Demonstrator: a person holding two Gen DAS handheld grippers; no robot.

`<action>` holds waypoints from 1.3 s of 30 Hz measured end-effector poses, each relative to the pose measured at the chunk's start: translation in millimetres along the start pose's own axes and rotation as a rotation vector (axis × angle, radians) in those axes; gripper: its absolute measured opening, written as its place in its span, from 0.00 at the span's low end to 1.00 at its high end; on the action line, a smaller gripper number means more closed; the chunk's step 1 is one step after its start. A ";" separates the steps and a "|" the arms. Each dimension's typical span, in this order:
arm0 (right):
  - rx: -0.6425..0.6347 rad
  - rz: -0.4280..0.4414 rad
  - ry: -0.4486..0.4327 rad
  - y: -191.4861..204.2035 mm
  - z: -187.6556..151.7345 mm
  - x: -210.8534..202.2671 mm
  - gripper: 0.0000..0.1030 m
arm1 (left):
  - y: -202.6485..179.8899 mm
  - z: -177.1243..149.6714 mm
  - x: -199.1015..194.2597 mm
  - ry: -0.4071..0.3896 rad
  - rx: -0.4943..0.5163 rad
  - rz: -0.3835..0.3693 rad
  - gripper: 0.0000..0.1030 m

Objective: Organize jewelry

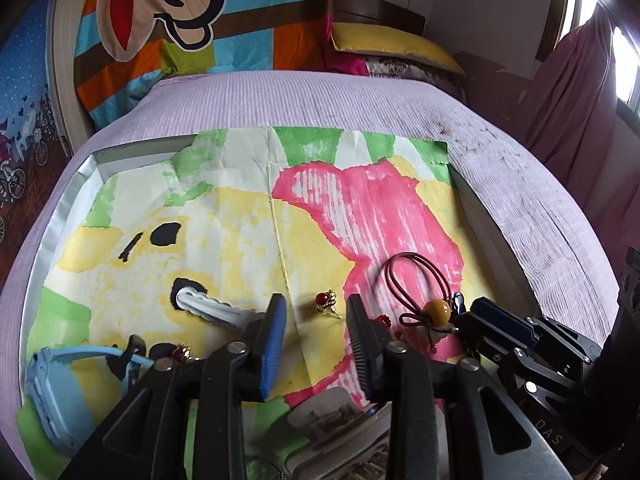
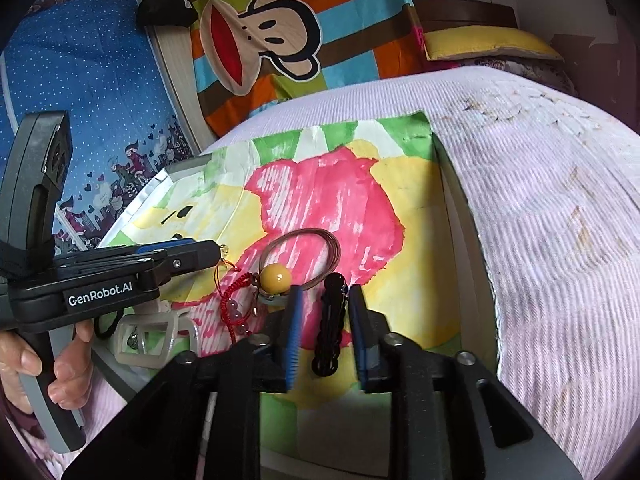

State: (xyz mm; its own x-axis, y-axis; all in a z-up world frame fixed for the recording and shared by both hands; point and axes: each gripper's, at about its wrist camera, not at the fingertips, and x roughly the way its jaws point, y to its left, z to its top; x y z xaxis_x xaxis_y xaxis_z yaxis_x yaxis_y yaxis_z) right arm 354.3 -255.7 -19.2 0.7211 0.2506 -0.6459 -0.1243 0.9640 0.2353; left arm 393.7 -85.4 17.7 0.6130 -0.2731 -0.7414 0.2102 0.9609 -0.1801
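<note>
Between right gripper fingers, spread: black hair clip, near edge of painted sheet. Left gripper also spread, empty, ring just beyond. Rec: centre pads on clip mid-length, close slow.

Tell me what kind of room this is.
Most likely a bedroom: the work happens on a bed with a lilac cover, a yellow pillow lies at its far end, and a cartoon monkey quilt is piled behind, with pink curtains at a window.

Glossy yellow bead; creased painted paper; ribbed cloth bedcover.
</note>
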 end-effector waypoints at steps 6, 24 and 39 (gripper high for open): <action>-0.021 -0.026 -0.052 4.7 -1.2 -16.6 0.35 | 9.1 -10.3 -21.7 -0.081 -0.025 -0.002 0.37; -0.075 -0.061 -0.249 31.3 -20.9 -94.5 0.75 | 21.9 -53.1 -93.6 -0.302 -0.067 0.033 0.83; -0.087 -0.051 -0.333 56.4 -60.0 -143.4 0.99 | 29.9 -115.5 -152.8 -0.440 -0.043 0.089 1.00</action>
State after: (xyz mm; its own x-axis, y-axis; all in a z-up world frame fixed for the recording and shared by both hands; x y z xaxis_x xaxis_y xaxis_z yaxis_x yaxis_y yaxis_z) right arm 203.0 -231.9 43.1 0.9091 0.1727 -0.3791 -0.1295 0.9821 0.1370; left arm 218.4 -9.7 50.9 0.8947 -0.1740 -0.4114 0.1162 0.9799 -0.1619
